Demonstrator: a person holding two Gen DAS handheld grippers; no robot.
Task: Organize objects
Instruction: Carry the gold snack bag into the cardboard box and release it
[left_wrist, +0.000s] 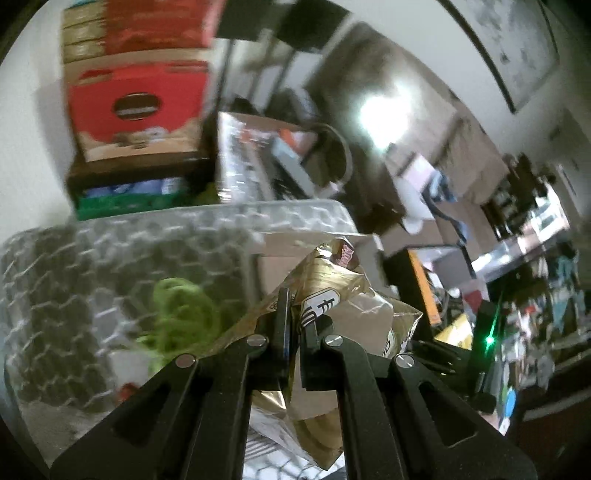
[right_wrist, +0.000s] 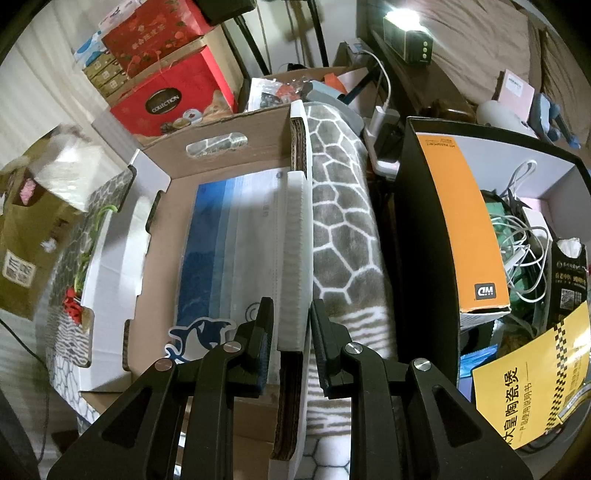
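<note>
Your left gripper (left_wrist: 295, 325) is clamped on a gold snack bag (left_wrist: 332, 291), jaws pinching its crinkled upper part; the bag is lifted off any surface, in front of a clear plastic bin (left_wrist: 110, 266) w/ a honeycomb texture. Something green (left_wrist: 181, 314) shows through the bin wall, blurred. Behind it sits a stack of red gift boxes (left_wrist: 136, 92).

Your right gripper (right_wrist: 291, 325) has its jaws apart, straddling the right wall (right_wrist: 295, 236) of an open cardboard box (right_wrist: 221, 147), white foam edge btwn the fingers; can't tell if they touch it. Inside the box lies a blue-and-white flat packet (right_wrist: 229, 251), w/ a whale sticker (right_wrist: 199, 332) near its close end. A grey-and-white patterned blanket (right_wrist: 343, 229) lies against the box's right side. Further right, a black box (right_wrist: 417, 221) holds an orange carton (right_wrist: 461, 221), white cables (right_wrist: 524, 229) and a yellow leaflet (right_wrist: 532, 376). In the right view the gold bag appears at far left, beside the cardboard box.
</note>
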